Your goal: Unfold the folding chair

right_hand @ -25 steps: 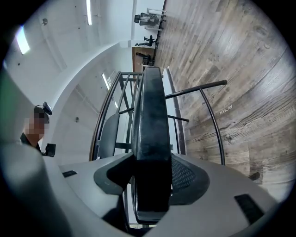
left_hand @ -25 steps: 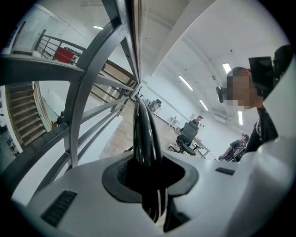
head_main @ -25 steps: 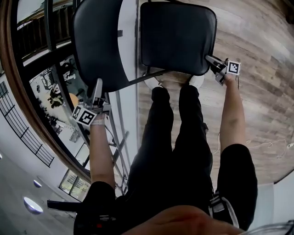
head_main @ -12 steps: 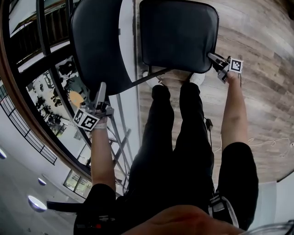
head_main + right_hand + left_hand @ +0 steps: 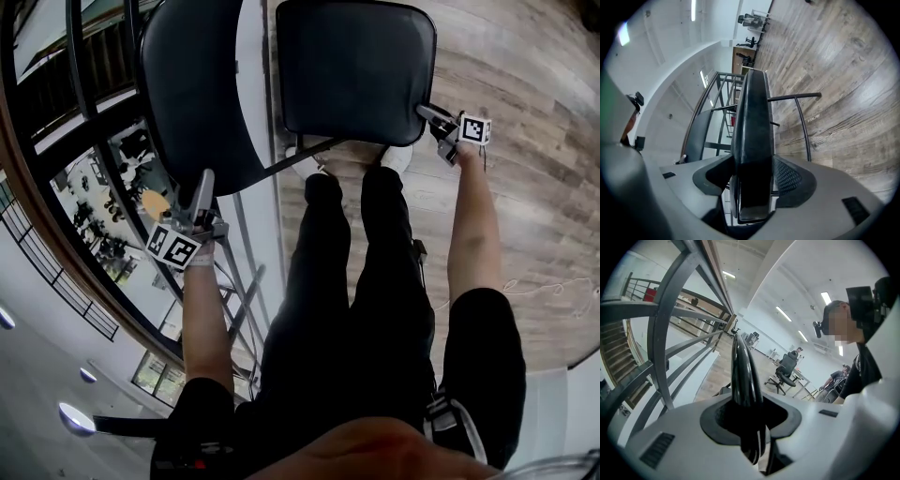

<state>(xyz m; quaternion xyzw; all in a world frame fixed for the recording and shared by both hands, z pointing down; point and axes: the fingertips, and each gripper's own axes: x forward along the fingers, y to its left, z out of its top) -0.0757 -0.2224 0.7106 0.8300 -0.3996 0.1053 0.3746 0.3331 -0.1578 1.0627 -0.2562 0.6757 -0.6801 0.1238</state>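
Observation:
The folding chair stands in front of my legs in the head view. Its black backrest point(image 5: 197, 84) is at the left and its black padded seat point(image 5: 356, 70) at the right. My left gripper point(image 5: 202, 183) is shut on the backrest's lower edge, which runs as a thin black edge point(image 5: 743, 376) between the jaws of the left gripper point(image 5: 749, 413). My right gripper point(image 5: 427, 112) holds the seat's near right corner. The thick seat edge point(image 5: 752, 122) fills the gap of the right gripper point(image 5: 752, 176), whose jaws have just been opening.
A thin frame bar point(image 5: 295, 157) of the chair crosses under the seat, above my shoes and legs point(image 5: 356, 281). A dark metal railing point(image 5: 84, 103) with a drop to a lower floor runs along the left. Wooden floor point(image 5: 525, 187) lies to the right.
The seat and my right gripper have shifted slightly up and left in view. My left gripper stays on the backrest's edge.

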